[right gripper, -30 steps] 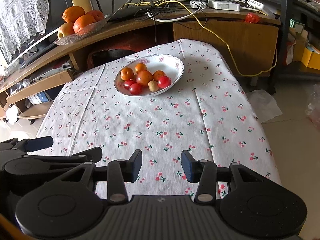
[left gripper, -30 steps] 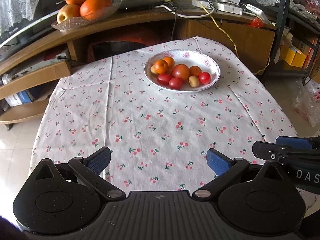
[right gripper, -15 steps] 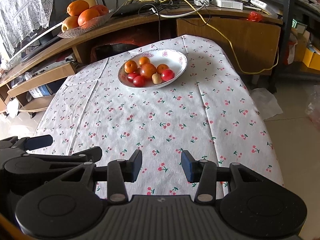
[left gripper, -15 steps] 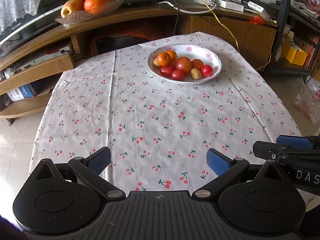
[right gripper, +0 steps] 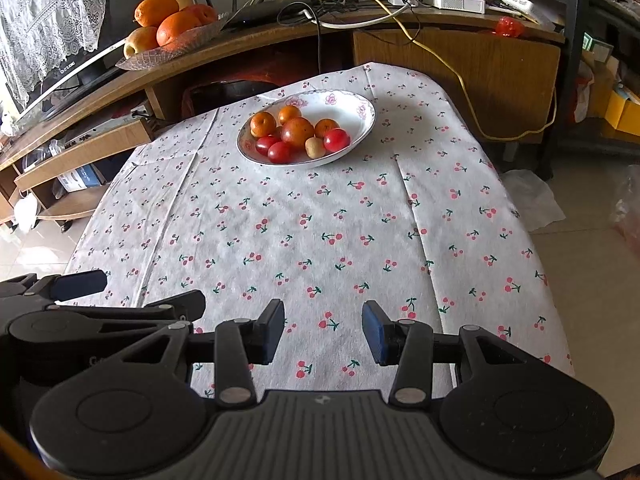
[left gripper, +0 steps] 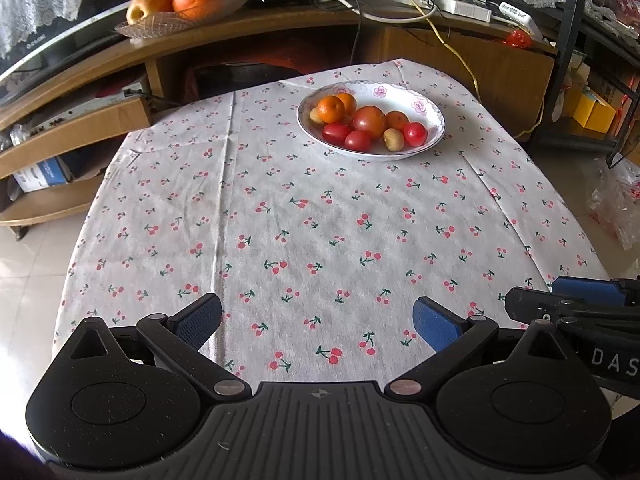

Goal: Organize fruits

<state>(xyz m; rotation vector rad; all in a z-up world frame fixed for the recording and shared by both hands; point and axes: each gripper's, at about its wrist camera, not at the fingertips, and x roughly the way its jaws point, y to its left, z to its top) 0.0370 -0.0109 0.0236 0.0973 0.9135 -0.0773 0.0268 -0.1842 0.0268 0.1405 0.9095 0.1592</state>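
Here, all small fruit gathered in one white, flower-rimmed ceramic bowl (left gripper: 434, 118) at the far end of the round surface under a white cherry-print cloth (left gripper: 320, 240). Inside the bowl: small orange mandarins (left gripper: 331, 109), a large red-orange tomato (left gripper: 369, 121) at the middle, red cherry tomatoes (left gripper: 415, 134) toward the near rim, a small brown fruit (left gripper: 393, 139) among them. No loose fruit anywhere on the cloth near the bowl. Fits either fruit already collected or sorting out of the bowl to come. Left tongs (left gripper: 318, 322) low over the near edge, well short of the bowl, spread wide, holding nothing. Right tongs (right gripper: 323, 330) alongside, likewise apart and bare, aimed at the bowl, likely kept back for a clear view.
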